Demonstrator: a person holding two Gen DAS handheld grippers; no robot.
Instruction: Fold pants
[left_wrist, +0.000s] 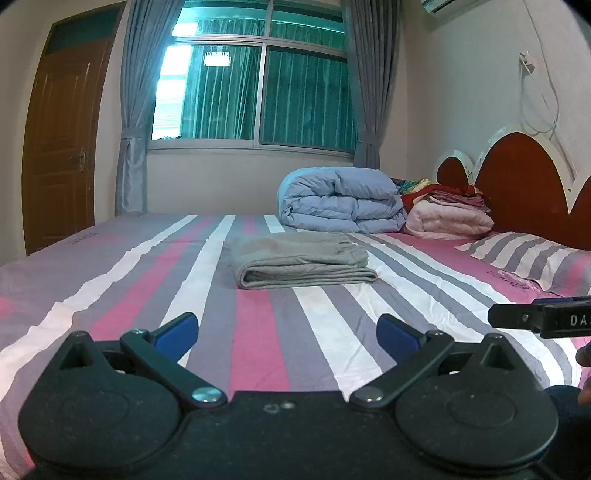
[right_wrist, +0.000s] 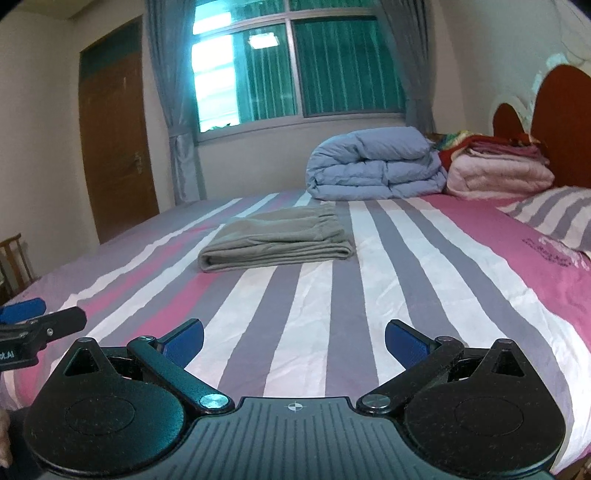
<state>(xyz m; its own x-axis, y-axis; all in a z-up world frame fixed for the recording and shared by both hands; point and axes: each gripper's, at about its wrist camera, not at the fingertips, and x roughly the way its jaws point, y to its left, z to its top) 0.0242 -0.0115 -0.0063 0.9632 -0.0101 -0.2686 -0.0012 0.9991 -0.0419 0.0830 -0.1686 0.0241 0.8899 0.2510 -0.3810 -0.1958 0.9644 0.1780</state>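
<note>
Where it lies on the striped bed (left_wrist: 258, 332), grey pants (left_wrist: 301, 264) are neatly folded.

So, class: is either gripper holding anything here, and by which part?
Nothing is held: left gripper and right gripper are open, short of the folded grey pants.

Right gripper (left_wrist: 532, 319) shows "DA"; sheet print unreadable

Pants (left_wrist: 301, 260) mid-bed (left_wrist: 258, 332) — quilt (left_wrist: 341, 201) behind
</note>
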